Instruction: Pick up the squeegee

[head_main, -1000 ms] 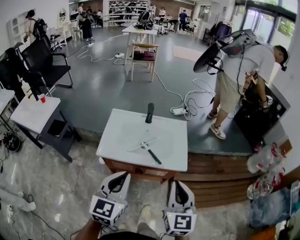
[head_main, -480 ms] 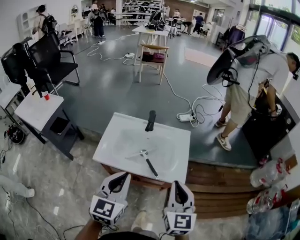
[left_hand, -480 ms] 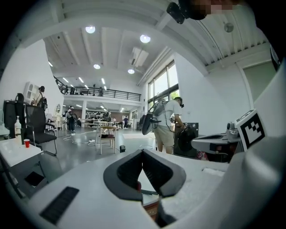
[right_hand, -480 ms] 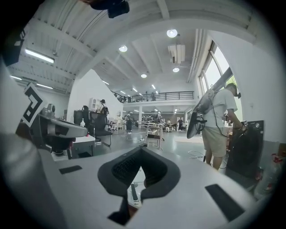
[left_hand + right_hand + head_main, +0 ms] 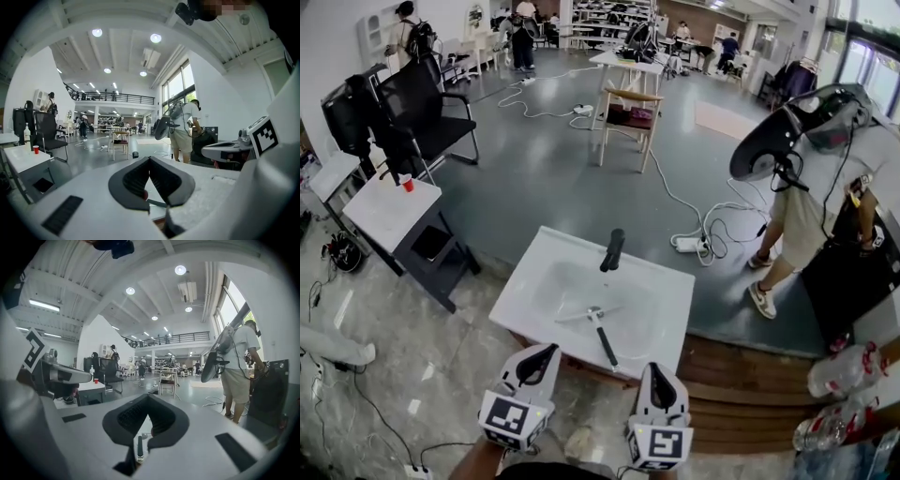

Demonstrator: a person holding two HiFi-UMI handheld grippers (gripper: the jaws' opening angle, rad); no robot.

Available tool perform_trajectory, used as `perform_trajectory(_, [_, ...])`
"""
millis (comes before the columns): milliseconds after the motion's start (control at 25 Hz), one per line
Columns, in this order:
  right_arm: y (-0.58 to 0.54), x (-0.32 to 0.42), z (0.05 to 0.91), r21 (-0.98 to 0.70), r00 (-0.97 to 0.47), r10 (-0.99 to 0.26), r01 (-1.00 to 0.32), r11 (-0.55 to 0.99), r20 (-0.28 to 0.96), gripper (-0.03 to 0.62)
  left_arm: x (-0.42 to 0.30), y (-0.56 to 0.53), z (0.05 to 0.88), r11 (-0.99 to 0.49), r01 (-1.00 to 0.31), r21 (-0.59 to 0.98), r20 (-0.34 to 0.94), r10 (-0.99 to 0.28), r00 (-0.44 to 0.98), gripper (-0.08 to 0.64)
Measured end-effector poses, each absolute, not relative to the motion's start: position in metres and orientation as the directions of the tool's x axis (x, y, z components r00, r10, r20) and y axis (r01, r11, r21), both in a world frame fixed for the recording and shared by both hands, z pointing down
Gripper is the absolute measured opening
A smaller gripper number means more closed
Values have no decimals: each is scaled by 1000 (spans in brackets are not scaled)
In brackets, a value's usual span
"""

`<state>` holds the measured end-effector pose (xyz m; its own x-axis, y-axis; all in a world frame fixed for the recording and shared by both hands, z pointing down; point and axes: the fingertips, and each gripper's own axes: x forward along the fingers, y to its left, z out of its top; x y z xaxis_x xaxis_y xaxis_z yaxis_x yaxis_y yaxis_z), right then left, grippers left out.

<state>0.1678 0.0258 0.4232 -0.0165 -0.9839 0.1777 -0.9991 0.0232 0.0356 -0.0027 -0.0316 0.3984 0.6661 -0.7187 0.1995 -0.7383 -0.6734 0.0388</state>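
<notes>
The squeegee lies in the white sink basin, its black handle pointing toward me and its pale blade across the far end. A black faucet stands at the basin's back edge. My left gripper and right gripper hover side by side just short of the basin's near edge, both shut and holding nothing. In the left gripper view, the left gripper has its jaws together above a strip of the handle. In the right gripper view the handle shows below the shut right gripper.
The basin sits on a wooden cabinet beside wooden steps. A person carrying a fan stands at the right near floor cables. A small white table with a red cup and a black chair stand at the left.
Both grippers have come closer to the basin along with my head. The squeegee now lies nearer the gripper tips. It has not moved in the basin.
</notes>
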Motion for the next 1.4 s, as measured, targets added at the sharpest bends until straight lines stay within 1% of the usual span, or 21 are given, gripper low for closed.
perform_trajectory(200, [11, 163, 434, 27, -55, -980, -998, 61, 191, -2, -9, -43, 408, -647, -762, 39, 221, -738, 638, 2])
perform_trajectory(360, [-8, 164, 433, 30, -45, -973, -998, 53, 228, -2, -14, -60, 415, -629, -776, 35, 220, -753, 620, 2])
perform_trajectory(600, [-38, 158, 453, 5, -65, -971, -998, 68, 230, -3, -21, -92, 427, -622, -781, 54, 242, -751, 615, 2])
perform_trajectory(920, [-89, 146, 486, -4, -72, -951, -997, 74, 301, -2, -23, -141, 462, -636, -766, 88, 296, -718, 630, 2])
perform_trajectory(1400, [-143, 141, 555, -28, -76, -899, -997, 70, 431, -2, -16, -195, 535, -641, -747, 177, 422, -636, 646, 2])
